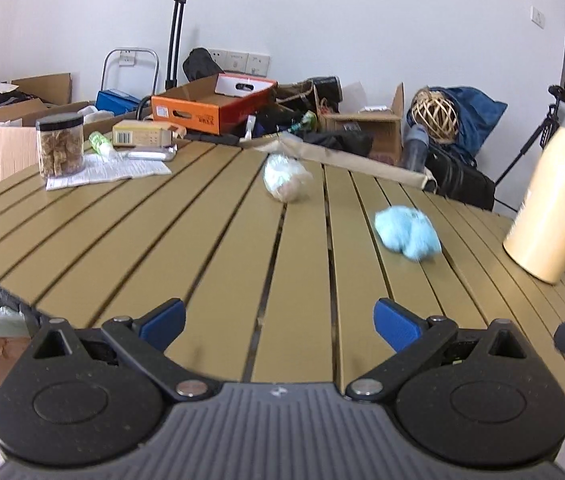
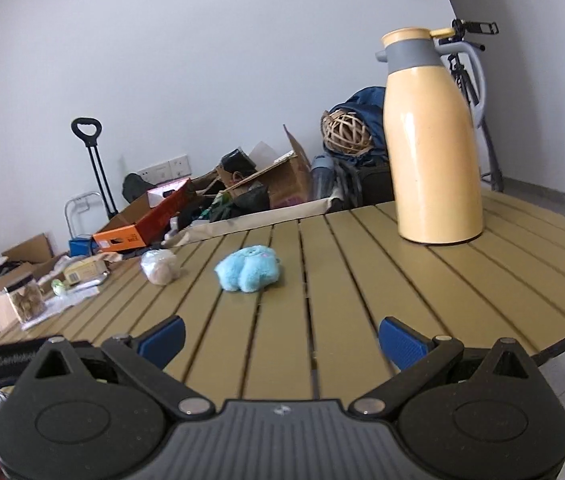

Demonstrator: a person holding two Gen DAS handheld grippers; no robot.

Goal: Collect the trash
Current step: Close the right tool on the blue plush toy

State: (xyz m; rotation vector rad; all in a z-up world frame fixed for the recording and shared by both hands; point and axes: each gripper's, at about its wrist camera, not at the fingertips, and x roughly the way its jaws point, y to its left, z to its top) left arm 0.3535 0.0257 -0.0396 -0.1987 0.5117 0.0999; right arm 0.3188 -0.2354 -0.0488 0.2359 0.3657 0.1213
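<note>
Nearest, the left gripper (image 1: 278, 320) and the right gripper (image 2: 280, 338) both hover over the slatted desk (image 1: 222, 280) with their blue-padded fingers (image 1: 164, 322) spread wide and nothing between them. Farther out on the desk lie a fluffy light-blue wad (image 2: 248, 268) and, just beyond it to the left, a crumpled clear plastic bag (image 2: 159, 266), apart from each other, with a tall yellow thermos jug (image 2: 432, 140) standing upright to the right. At the far left edge a clear jar with a black lid (image 1: 60, 144) rests on a printed paper sheet (image 1: 114, 170), and cardboard boxes (image 1: 210, 106) and bags crowd the floor behind.
</note>
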